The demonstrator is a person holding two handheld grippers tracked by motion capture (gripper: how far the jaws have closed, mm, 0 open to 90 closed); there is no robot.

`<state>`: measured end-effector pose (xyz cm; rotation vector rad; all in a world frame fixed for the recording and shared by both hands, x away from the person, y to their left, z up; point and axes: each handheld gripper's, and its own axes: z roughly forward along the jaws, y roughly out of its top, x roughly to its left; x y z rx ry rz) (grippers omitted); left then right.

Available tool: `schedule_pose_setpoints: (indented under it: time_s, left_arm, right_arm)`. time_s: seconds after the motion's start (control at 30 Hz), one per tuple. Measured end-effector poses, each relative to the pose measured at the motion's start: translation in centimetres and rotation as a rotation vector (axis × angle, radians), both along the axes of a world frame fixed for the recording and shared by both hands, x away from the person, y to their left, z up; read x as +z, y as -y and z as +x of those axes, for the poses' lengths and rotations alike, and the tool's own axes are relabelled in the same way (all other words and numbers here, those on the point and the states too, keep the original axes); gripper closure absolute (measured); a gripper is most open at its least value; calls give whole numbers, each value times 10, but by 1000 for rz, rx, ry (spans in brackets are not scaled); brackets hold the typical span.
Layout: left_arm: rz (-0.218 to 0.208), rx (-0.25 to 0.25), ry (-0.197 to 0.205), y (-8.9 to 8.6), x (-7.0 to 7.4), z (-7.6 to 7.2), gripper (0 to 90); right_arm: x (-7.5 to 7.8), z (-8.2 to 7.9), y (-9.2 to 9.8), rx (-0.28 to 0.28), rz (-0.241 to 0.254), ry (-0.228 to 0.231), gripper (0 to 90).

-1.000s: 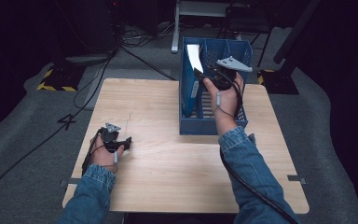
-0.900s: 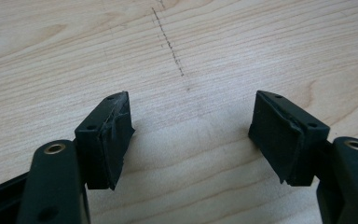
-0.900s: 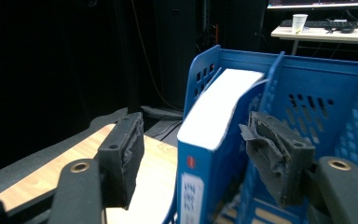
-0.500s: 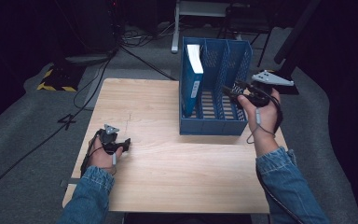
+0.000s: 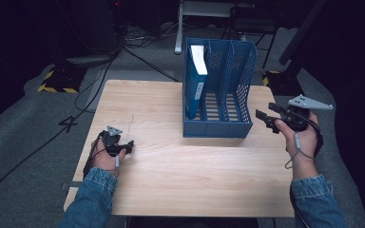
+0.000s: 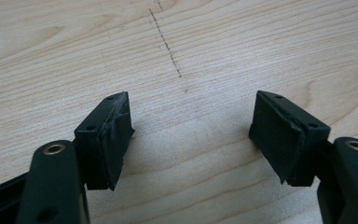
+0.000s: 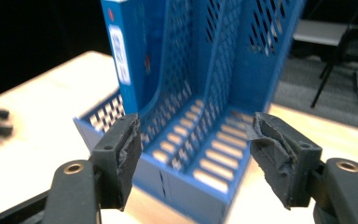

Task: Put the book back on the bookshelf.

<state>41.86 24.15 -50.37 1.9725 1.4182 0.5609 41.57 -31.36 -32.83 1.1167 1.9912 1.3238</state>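
Note:
A blue slotted file rack [image 5: 228, 95] [image 7: 223, 88] stands on the wooden table [image 5: 171, 166], toward its far right. A blue book [image 5: 197, 80] [image 7: 121, 51] stands upright in the rack's left slot. My right gripper [image 5: 264, 117] [image 7: 193, 158] hovers open just right of the rack's front corner, jaws pointing at it, nothing between them. My left gripper [image 5: 126, 146] [image 6: 191, 135] rests low over the table's near left part, open and empty above bare wood.
Two rack slots to the right of the book hold nothing. Cables [image 5: 123, 52] and a metal stand [image 5: 180, 28] lie on the grey floor beyond the table. A yellow-black striped block [image 5: 54, 80] sits on the floor at far left. The table's right edge runs under my right hand.
My right gripper has left the book in the rack's left slot and drawn back to the right and toward the person, out of the rack. The left gripper has stayed put.

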Motion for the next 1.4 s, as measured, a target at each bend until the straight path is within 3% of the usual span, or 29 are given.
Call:
schedule_pose_setpoints:
  time_s: [0.2,0.4,0.47,0.6,0.67,0.93,1.07,1.17,1.23,1.4]
  left_arm:
    - [-2,0,4,1,0,-1,295]
    - [1,-5,4,2,0,-2,295]
    - [0,-7,3,2,0,-2,295]
    - [0,-8,3,2,0,-2,294]
    - [-1,-8,3,2,0,-2,294]
    - [1,-13,5,2,0,-1,294]
    - [1,-17,3,3,0,0,294]
    - [-3,-12,4,3,0,0,294]
    - [-3,-12,3,3,0,0,294]
    - [-3,-13,4,4,0,0,294]
  right_arm:
    - [-37,-13,26,6,-24,-96,342]
    - [-90,-13,39,-8,9,-181,339]
    - [-101,-10,41,4,-39,-231,339]
    - [-118,-7,46,-7,-39,-273,336]
    - [-128,-4,48,-16,-76,-301,328]
    - [-157,-4,58,-42,-110,-331,293]
    - [-167,-6,61,-47,-159,-328,233]
    - [-175,-9,62,-58,-149,-281,163]
    - [-176,-8,60,-38,-207,-260,134]
    - [-176,-8,60,-35,-210,-260,129]
